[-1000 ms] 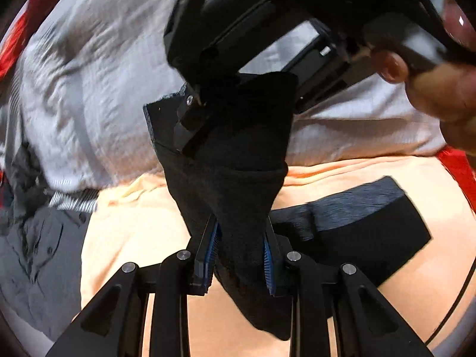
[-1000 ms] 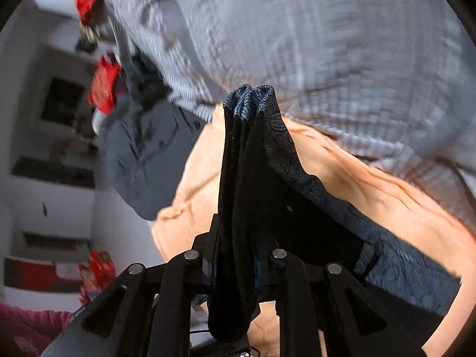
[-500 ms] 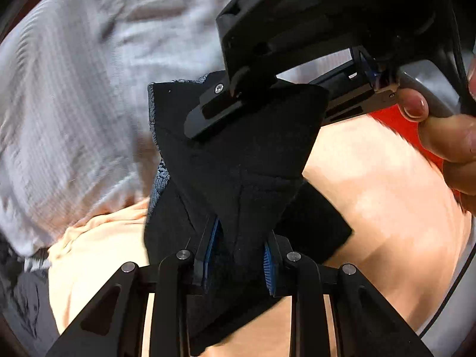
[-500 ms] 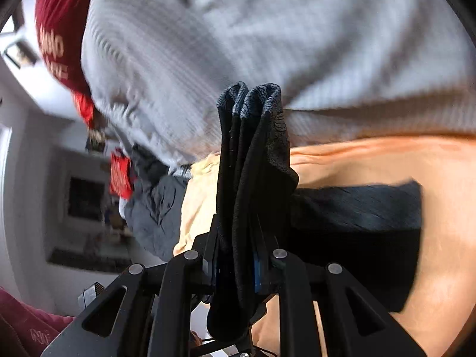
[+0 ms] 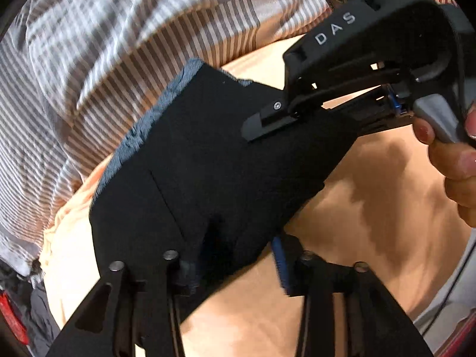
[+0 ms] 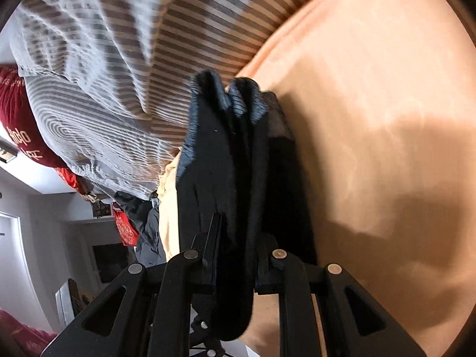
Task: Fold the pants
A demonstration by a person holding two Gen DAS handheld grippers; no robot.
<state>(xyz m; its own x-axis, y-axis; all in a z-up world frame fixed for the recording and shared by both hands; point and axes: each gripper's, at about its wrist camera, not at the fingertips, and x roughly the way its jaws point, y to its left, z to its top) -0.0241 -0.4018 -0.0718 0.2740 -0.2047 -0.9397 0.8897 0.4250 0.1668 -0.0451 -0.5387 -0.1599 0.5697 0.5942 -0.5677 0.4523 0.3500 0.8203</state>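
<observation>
The pants (image 5: 202,160) are dark, almost black, with a bluish inner edge, and lie folded in several layers over the orange sheet (image 5: 372,193). My left gripper (image 5: 235,264) has its jaws spread wide apart; the cloth lies between them, loose from the right blue pad (image 5: 278,263). My right gripper (image 6: 235,267) is shut on a thick bunched edge of the pants (image 6: 220,163) and holds it up. In the left wrist view the right gripper (image 5: 267,120) reaches in from the upper right, clamped on the pants' far edge, with the hand on its trigger.
A grey and white striped quilt (image 5: 104,59) is heaped along the far side of the bed (image 6: 89,95). Red cloth (image 6: 17,125) and a grey garment (image 6: 148,232) lie past the bed's edge, with room furniture beyond.
My left gripper's jaws have opened from a grip on the pants. Both grippers swung over the bed, and the pants came down flatter onto the orange sheet.
</observation>
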